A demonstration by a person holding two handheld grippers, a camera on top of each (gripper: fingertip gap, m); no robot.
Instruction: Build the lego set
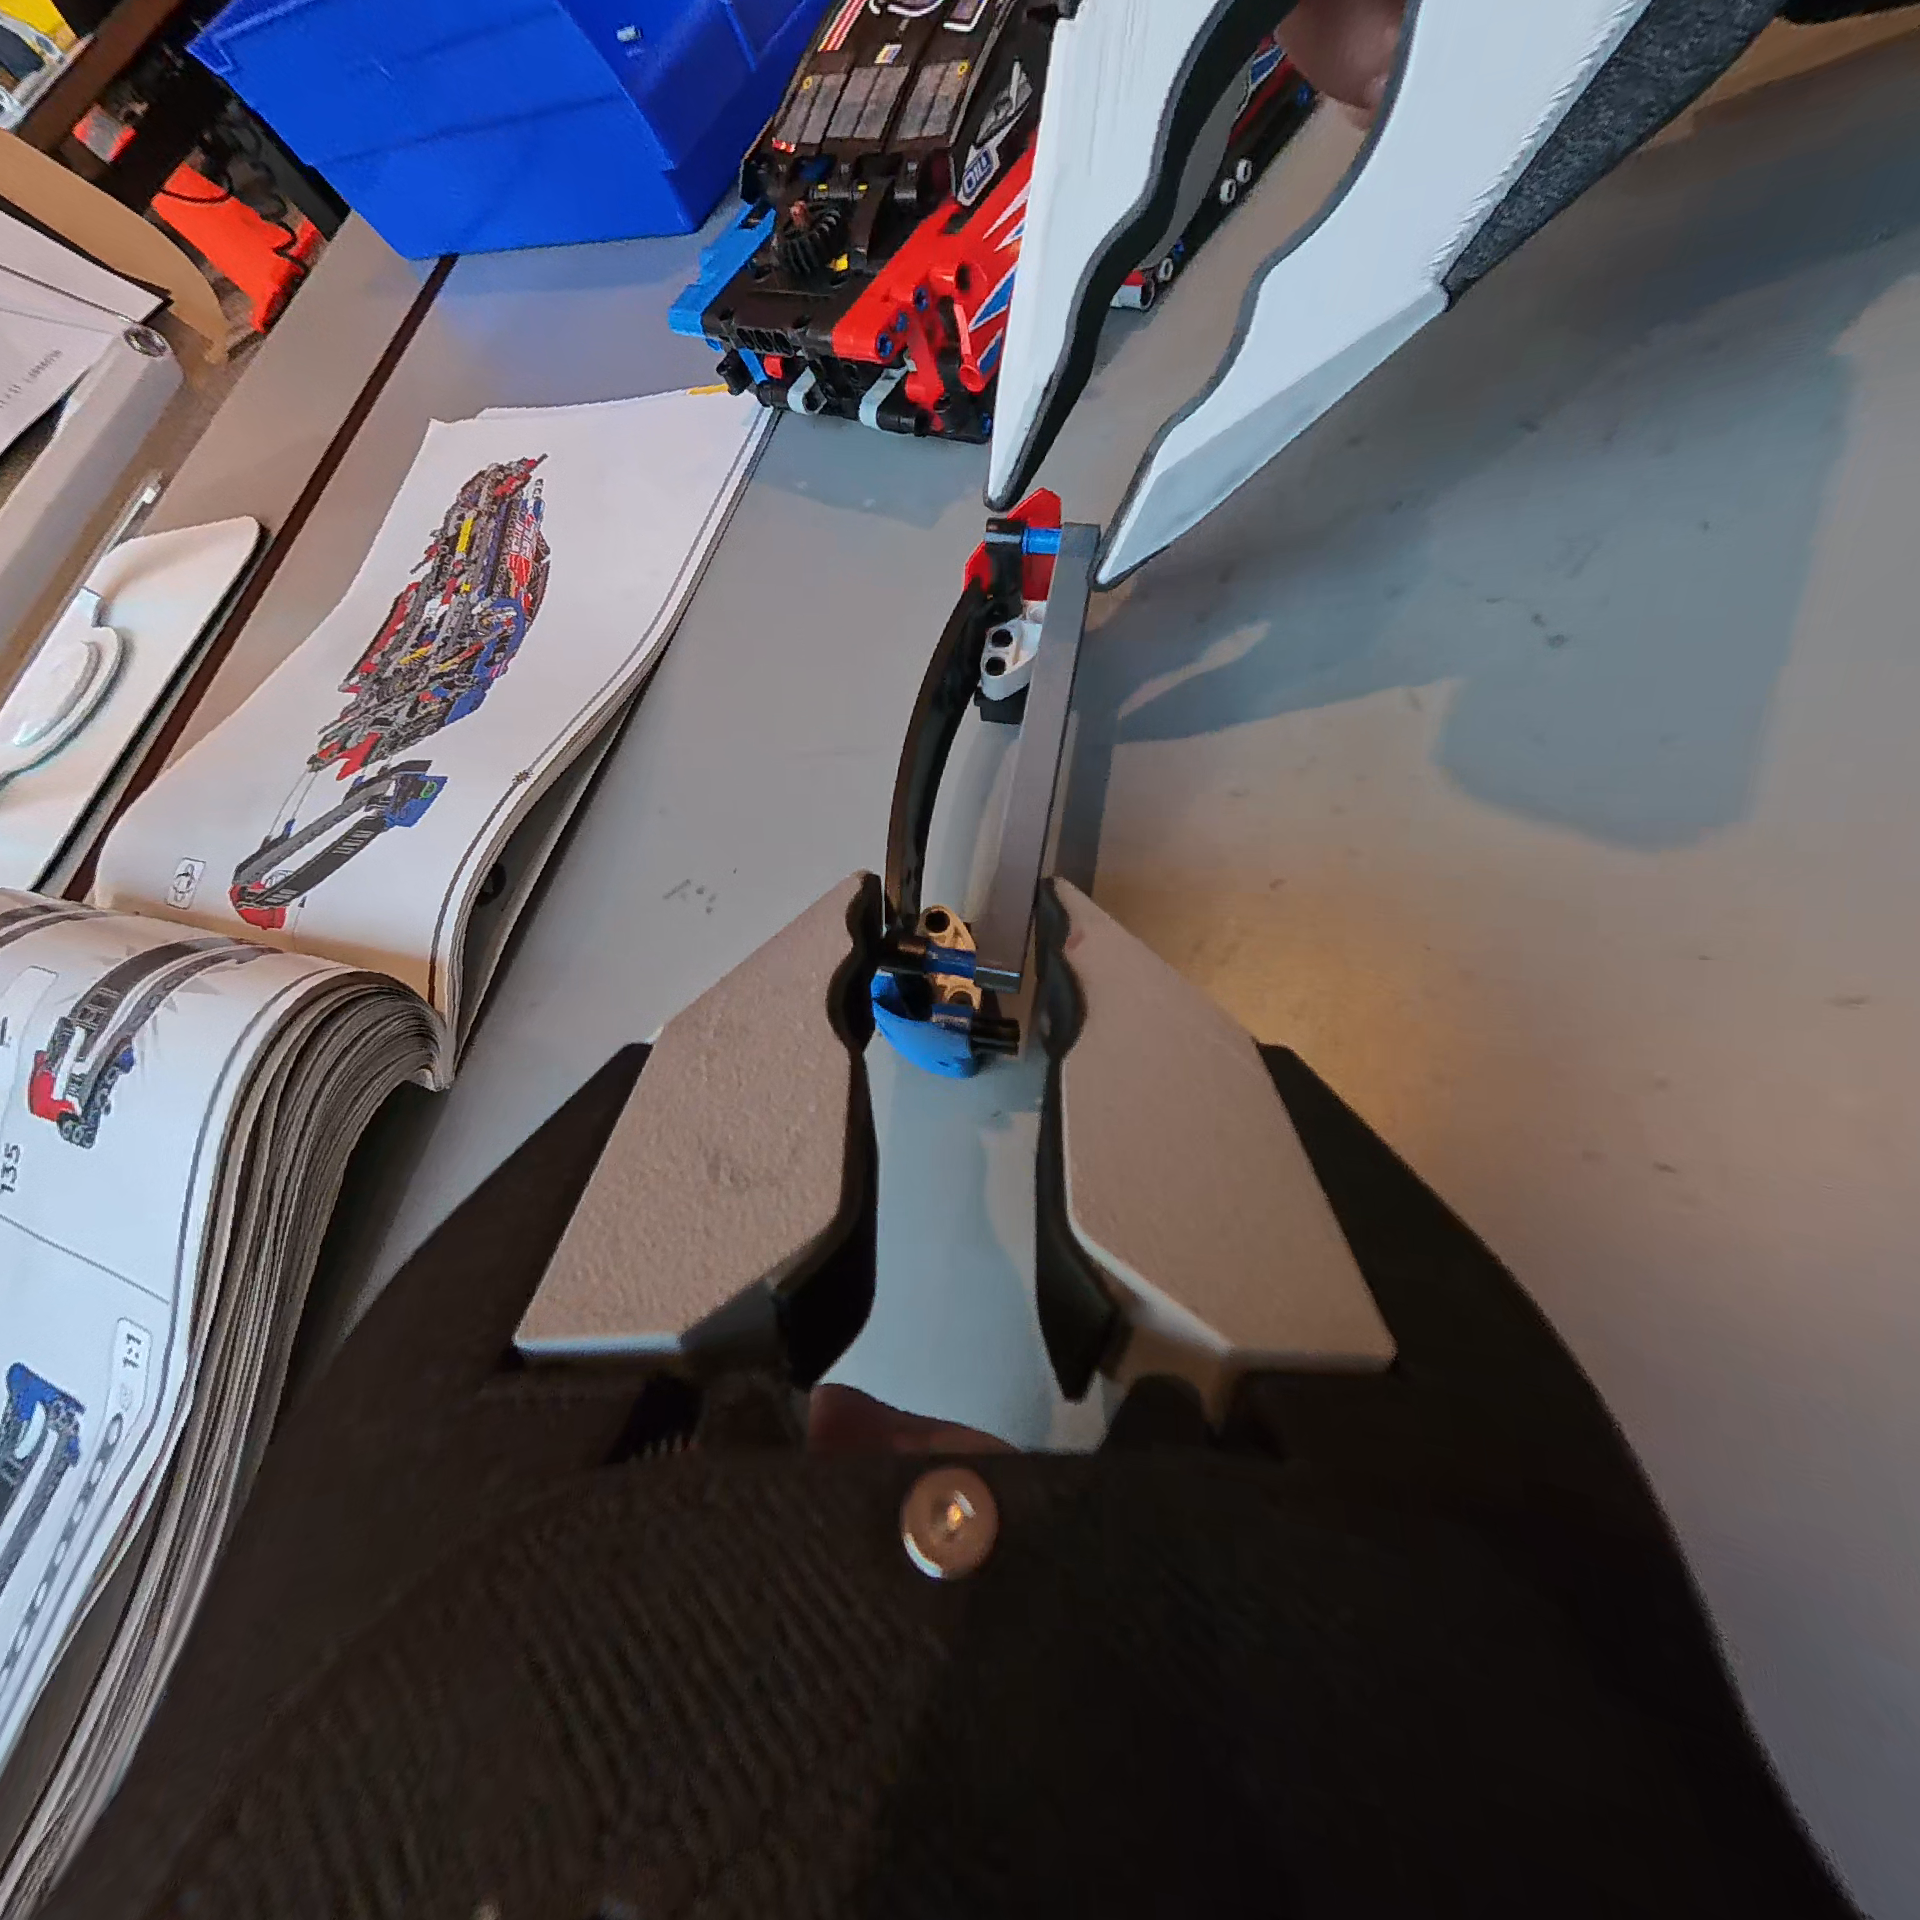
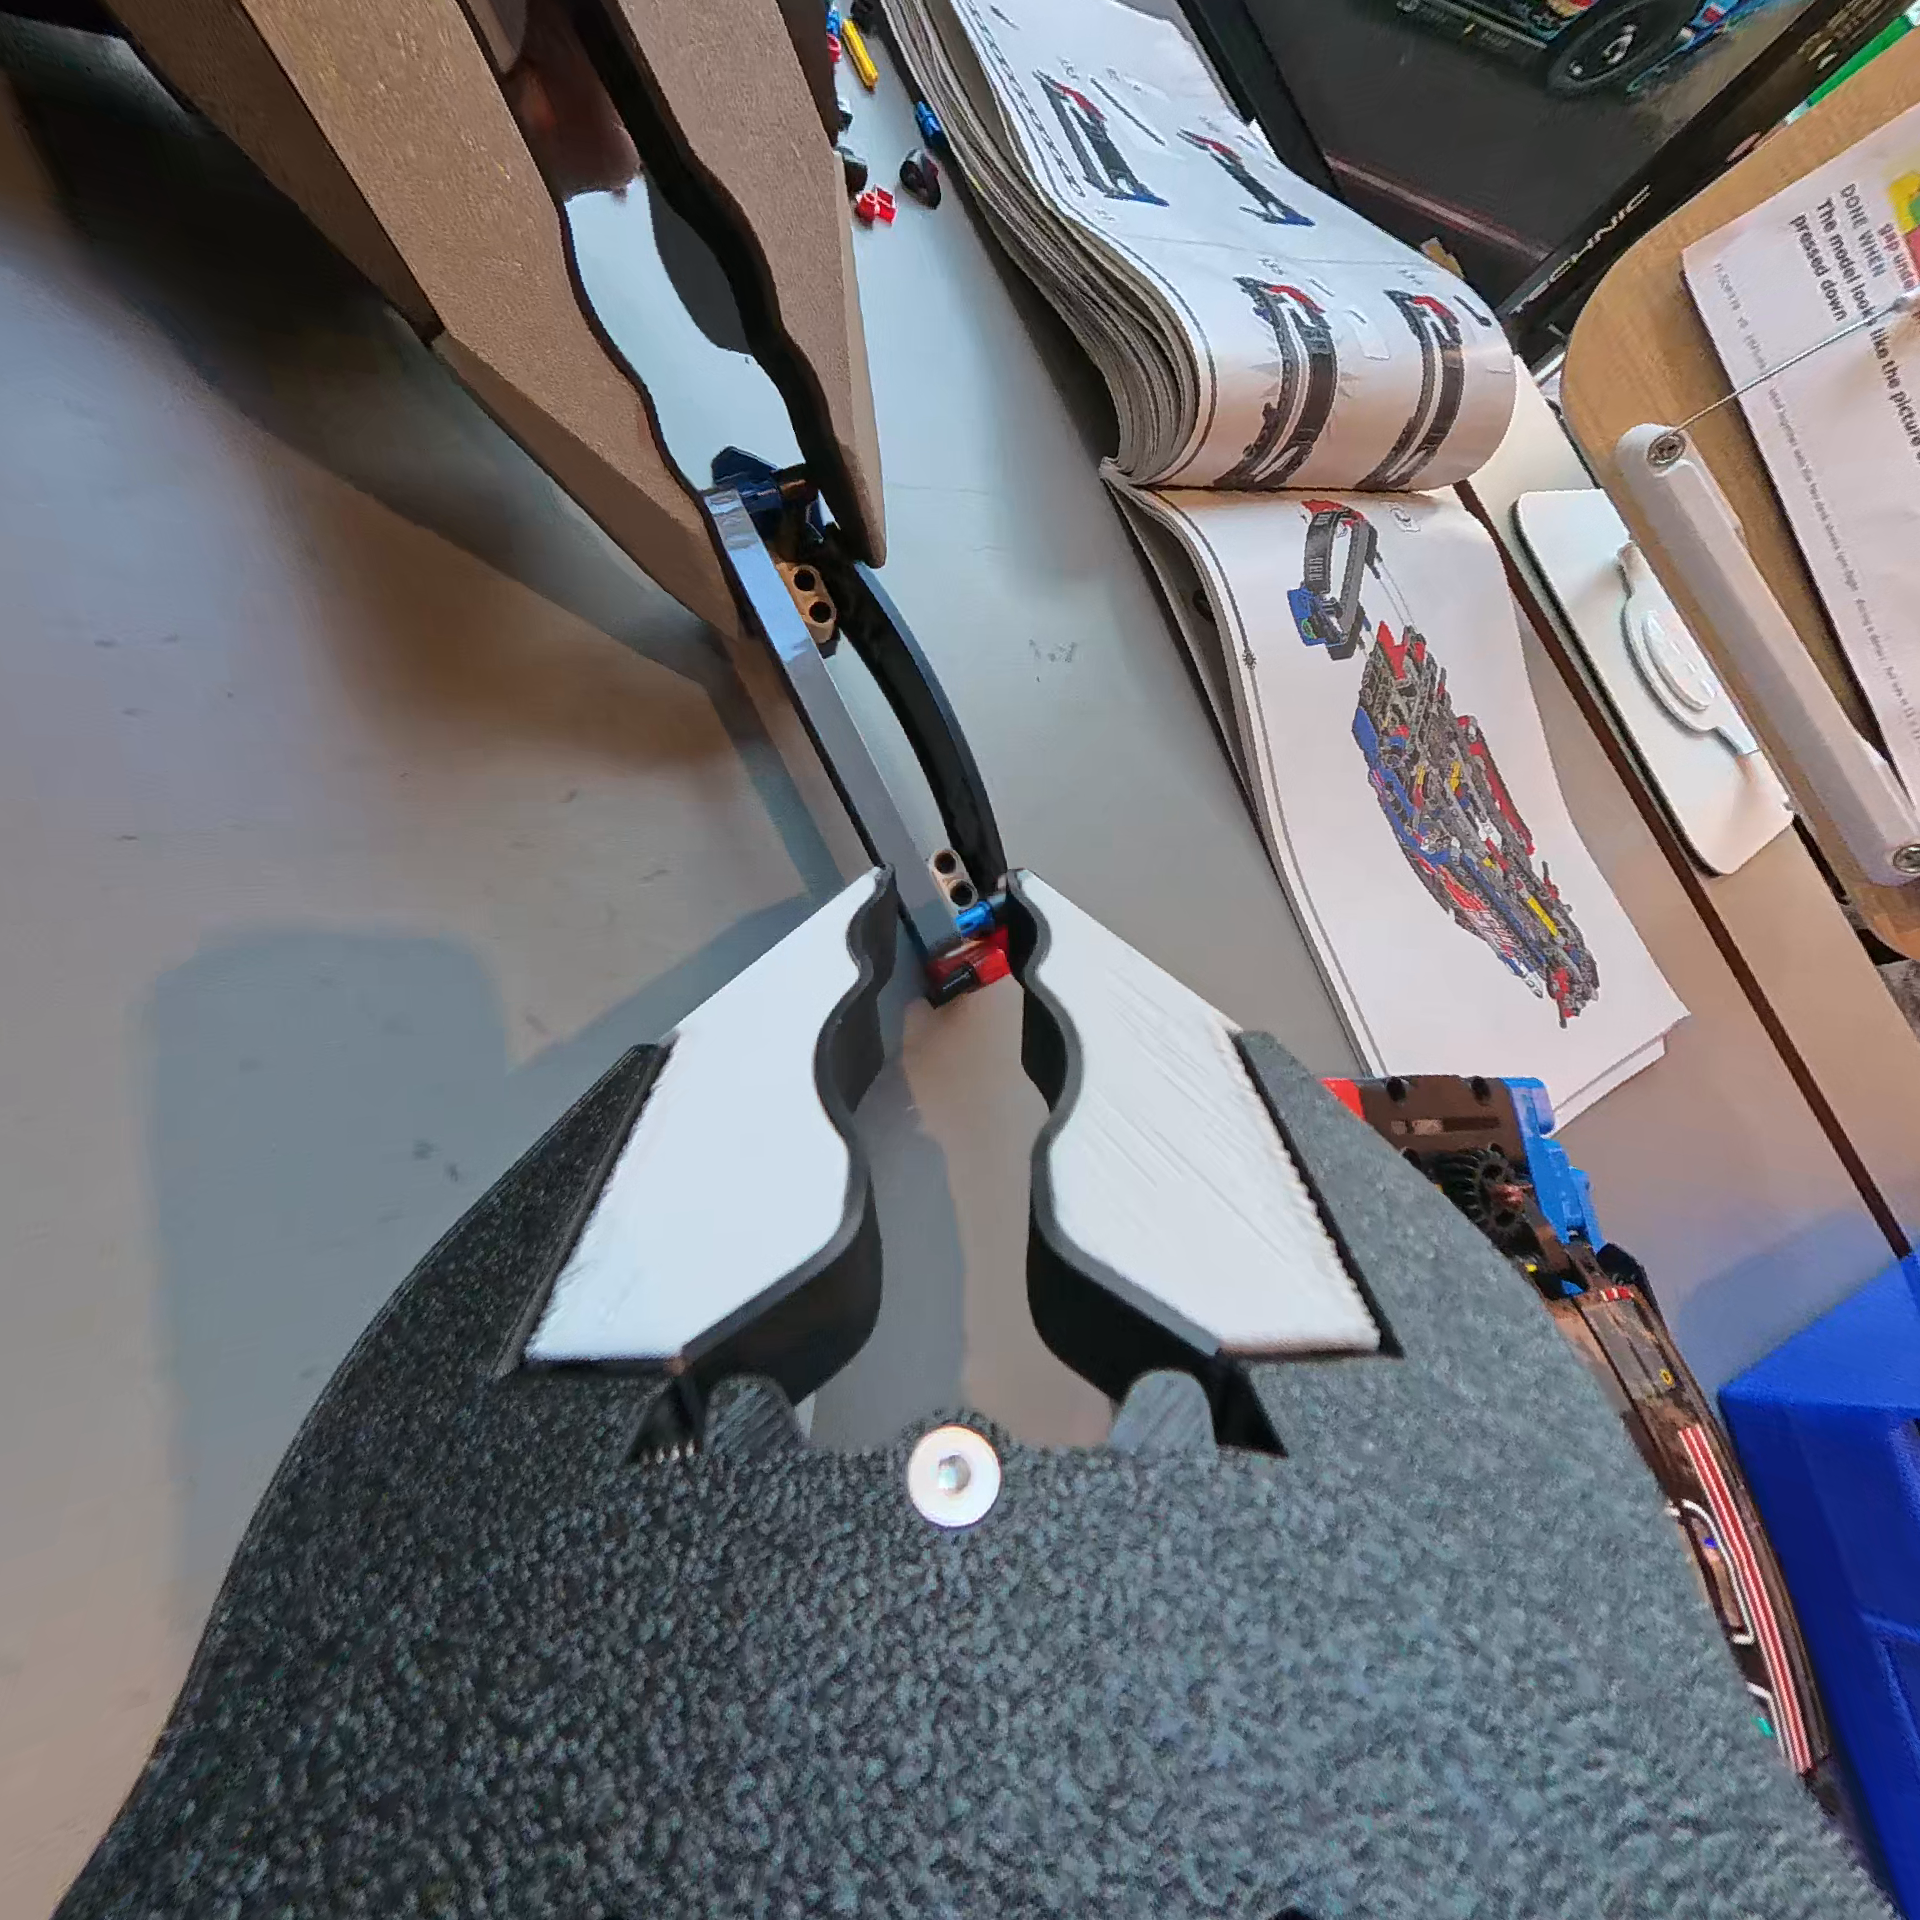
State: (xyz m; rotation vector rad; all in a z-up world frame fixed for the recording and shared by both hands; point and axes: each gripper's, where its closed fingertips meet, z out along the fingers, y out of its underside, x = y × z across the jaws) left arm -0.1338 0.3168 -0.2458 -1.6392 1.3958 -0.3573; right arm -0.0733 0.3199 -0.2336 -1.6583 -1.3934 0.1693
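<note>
Left tool [image 1: 951, 971]: pinches the blue end of the long piece [image 1: 1044, 748], steadying it, frame centre.
Right tool [image 2: 951, 935]: pinches its red end, likely to align it.

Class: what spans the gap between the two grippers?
A long grey-and-black Lego piece, clamped by the left gripper at its blue end and the right gripper at its red end; both views show it.

Glossy plastic panel [image 1: 1049, 727] (grainy gripper [image 2: 951, 935]) — matt table [image 1: 1455, 935]
</note>
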